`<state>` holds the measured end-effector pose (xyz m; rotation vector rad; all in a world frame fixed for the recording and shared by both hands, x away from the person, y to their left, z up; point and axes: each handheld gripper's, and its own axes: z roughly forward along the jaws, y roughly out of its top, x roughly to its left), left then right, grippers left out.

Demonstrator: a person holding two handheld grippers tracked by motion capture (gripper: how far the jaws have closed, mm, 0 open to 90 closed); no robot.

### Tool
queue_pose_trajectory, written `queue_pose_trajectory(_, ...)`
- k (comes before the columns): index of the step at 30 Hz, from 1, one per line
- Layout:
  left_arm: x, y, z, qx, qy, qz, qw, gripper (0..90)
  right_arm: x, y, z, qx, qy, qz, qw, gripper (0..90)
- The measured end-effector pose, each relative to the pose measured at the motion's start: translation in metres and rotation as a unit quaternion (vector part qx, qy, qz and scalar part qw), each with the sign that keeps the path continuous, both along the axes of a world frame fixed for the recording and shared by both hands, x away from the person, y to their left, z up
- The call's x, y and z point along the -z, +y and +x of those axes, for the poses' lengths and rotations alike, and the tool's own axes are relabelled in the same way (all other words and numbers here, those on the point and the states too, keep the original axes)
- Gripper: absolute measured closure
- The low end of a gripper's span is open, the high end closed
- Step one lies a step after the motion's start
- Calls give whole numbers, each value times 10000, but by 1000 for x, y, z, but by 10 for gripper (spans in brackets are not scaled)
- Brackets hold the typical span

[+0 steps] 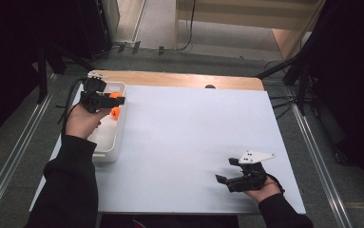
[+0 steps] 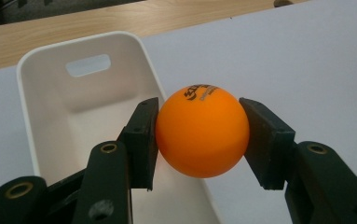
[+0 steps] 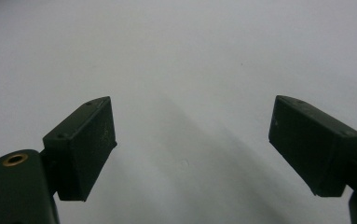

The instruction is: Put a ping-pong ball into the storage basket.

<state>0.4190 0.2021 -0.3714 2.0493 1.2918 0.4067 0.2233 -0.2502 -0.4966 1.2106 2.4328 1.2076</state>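
Black sleeves come in along the near edge of the white surface (image 1: 194,142), one hand to each claw. At the near right, the right claw (image 1: 226,172) hovers low over bare surface with its jaws spread wide and nothing between them. At the far left, the left claw (image 1: 118,100) is clamped on an orange ball (image 2: 202,131), one pad pressed to each side, so the ball hangs clear of the surface. It sits just above the right-hand rim of a white tray (image 2: 36,70), whose far wall has a slot handle and whose floor looks bare where it can be seen.

Judging by the layout, the step in hand is carrying the ball to the tray, and the drop has not yet been made. The next move would call for shifting the left claw a little further left, so the ball is over the tray floor rather than its rim, lowering it, then parting the jaws.

The ball is smooth, glossy and evenly orange, with small dark print near its top that is too small to read. It looks light and hard, and being round it may bounce or roll if released from high up.
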Motion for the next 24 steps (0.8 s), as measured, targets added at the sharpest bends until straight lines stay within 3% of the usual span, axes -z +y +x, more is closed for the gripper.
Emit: queue_pose_trajectory(24,4,19,-5,-299,14,16,9996,505,0,0,0,3,21,-7,10000,132)
